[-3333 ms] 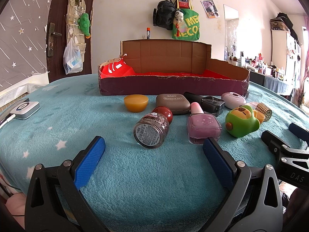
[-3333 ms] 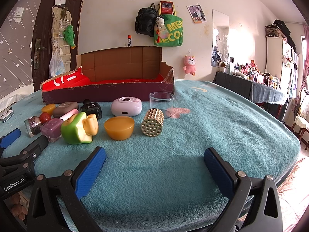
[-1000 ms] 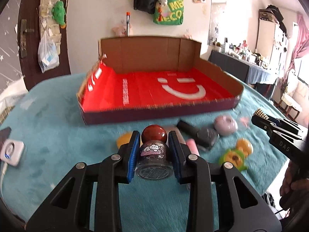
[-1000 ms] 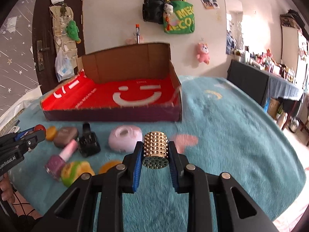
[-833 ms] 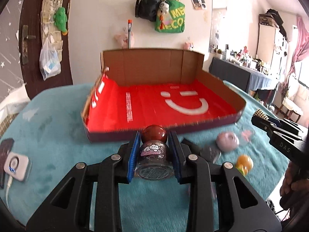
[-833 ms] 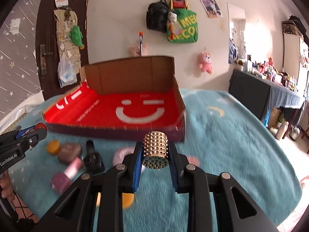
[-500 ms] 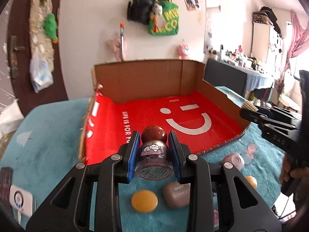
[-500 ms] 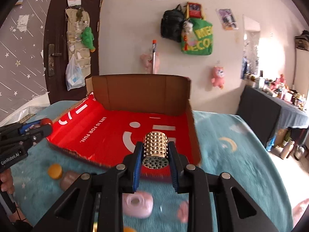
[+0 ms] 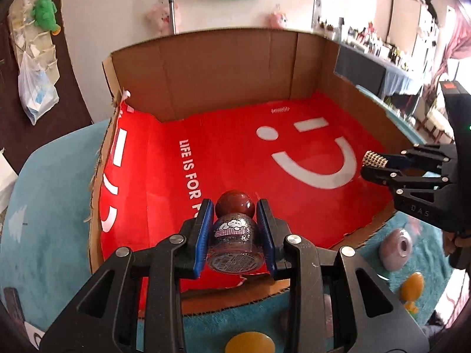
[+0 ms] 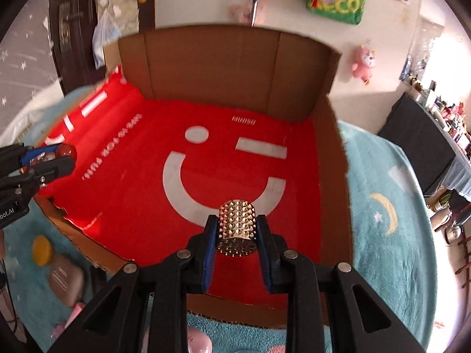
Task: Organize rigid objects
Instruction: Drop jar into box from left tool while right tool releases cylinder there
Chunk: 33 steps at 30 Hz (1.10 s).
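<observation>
Teal fleece desk carries shallow cardboard box with red smiley-print floor. Left tool pinches glitter-filled bottle with dark red round cap over box; right tool pinches gold studded cylinder likewise. Desk items near frame edges blurred, partly hidden.

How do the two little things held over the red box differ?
The glitter bottle in the left gripper is see-through with a round dark-red cap; the studded cylinder in the right gripper is gold metal, capless. Both are clamped above the cardboard box.
</observation>
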Each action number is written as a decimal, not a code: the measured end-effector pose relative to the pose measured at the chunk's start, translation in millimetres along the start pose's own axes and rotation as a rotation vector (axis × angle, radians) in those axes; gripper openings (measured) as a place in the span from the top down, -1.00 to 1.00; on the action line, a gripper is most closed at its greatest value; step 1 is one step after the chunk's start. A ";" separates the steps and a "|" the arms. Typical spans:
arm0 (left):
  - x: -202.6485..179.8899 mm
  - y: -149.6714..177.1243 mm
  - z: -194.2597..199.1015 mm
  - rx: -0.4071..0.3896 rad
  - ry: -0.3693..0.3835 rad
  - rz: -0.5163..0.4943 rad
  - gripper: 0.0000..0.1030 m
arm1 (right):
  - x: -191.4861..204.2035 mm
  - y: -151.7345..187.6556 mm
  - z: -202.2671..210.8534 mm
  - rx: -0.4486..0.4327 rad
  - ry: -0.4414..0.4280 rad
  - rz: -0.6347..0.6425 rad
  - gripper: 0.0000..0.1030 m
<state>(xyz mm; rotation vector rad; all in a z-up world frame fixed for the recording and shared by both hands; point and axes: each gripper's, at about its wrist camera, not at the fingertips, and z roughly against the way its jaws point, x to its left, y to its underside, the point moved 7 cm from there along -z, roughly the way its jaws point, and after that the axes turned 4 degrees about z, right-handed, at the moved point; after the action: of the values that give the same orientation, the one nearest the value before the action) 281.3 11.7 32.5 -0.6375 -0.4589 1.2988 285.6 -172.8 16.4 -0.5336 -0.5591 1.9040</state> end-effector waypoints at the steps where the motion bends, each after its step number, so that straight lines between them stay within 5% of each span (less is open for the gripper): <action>1: -0.5 0.3 -2.8 0.007 -0.003 -0.007 0.44 | 1.3 0.9 -3.6 0.016 0.007 0.012 0.47; 12: 5.2 16.8 -39.1 0.132 0.001 0.006 0.44 | -2.5 9.1 -25.4 0.107 0.017 0.019 0.47; 33: 10.2 17.1 -41.9 0.112 0.000 -0.003 0.44 | -0.1 8.1 -27.7 0.114 0.018 0.025 0.39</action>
<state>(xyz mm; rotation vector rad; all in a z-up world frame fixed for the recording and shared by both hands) 297.9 16.7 -10.4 -0.5431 -0.3845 1.3123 296.3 -172.0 -10.3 -0.4847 -0.4309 1.9401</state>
